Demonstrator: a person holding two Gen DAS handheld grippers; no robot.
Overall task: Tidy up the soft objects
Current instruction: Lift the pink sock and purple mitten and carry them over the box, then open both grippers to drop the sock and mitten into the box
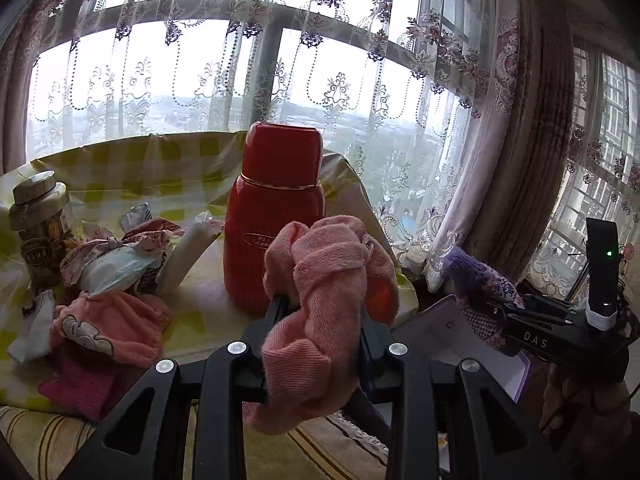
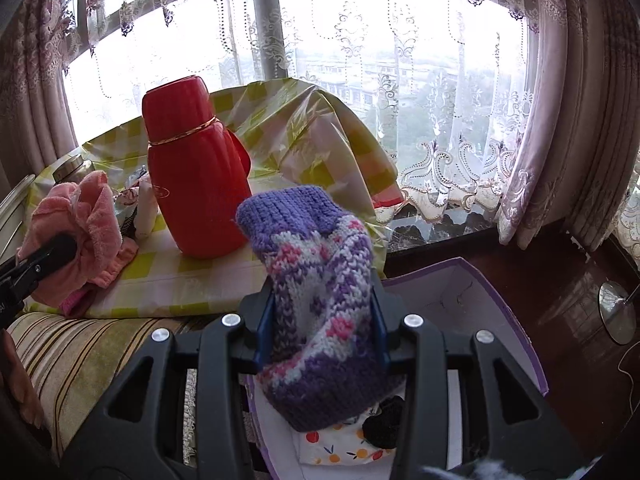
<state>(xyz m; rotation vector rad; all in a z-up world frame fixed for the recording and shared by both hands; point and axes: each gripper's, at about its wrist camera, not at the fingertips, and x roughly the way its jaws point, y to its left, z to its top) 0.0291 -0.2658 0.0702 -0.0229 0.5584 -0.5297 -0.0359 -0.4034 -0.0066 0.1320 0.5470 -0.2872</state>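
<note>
My left gripper [image 1: 320, 308] is shut on a pink towel cloth [image 1: 320, 320] and holds it above the table's front edge; it shows in the right wrist view [image 2: 88, 224] too. My right gripper [image 2: 320, 296] is shut on a purple knitted sock [image 2: 316, 292] and holds it over a purple-edged box [image 2: 480, 280]; the sock also shows in the left wrist view [image 1: 476, 280]. The box holds a fruit-print cloth [image 2: 340, 444] and a black soft item [image 2: 384, 424]. More soft items lie on the table at left: a pink cloud-print cloth [image 1: 108, 328] and a floral bundle [image 1: 116, 252].
A red thermos [image 1: 276, 216] stands on the yellow checked tablecloth [image 1: 132, 168] just behind the pink cloth. A metal-lidded jar [image 1: 40, 224] stands at far left. Lace curtains and a window lie behind. A striped cushion [image 2: 80, 352] is below the table edge.
</note>
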